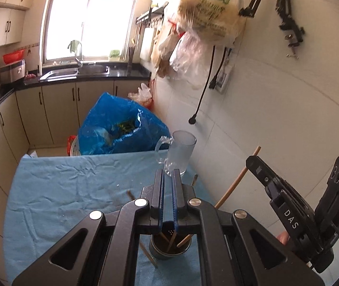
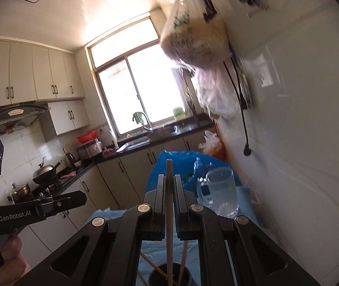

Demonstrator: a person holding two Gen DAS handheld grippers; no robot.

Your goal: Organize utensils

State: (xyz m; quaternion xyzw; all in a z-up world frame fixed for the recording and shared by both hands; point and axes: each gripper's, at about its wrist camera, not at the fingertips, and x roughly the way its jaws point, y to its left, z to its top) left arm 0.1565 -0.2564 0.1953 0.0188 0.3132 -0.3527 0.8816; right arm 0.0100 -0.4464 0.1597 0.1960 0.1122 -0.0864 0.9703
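Observation:
A dark round utensil holder (image 1: 169, 246) stands on the blue cloth (image 1: 74, 190), with several wooden chopsticks in it; it also shows in the right wrist view (image 2: 171, 276). My right gripper (image 2: 169, 178) is shut on a wooden chopstick (image 2: 168, 214) that hangs upright with its lower end in the holder. From the left wrist view the right gripper (image 1: 250, 160) sits at the right with the chopstick (image 1: 238, 178) slanting below it. My left gripper (image 1: 168, 174) hovers above the holder, its jaws narrowly apart and empty. Loose chopsticks (image 1: 150, 255) lie on the cloth.
A clear glass mug (image 1: 177, 153) stands at the cloth's far right corner, by the white tiled wall (image 1: 276, 119). A blue plastic bag (image 1: 119, 126) sits behind the table. Plastic bags and a power cord (image 1: 202, 90) hang on the wall. Kitchen counters and a sink lie beyond.

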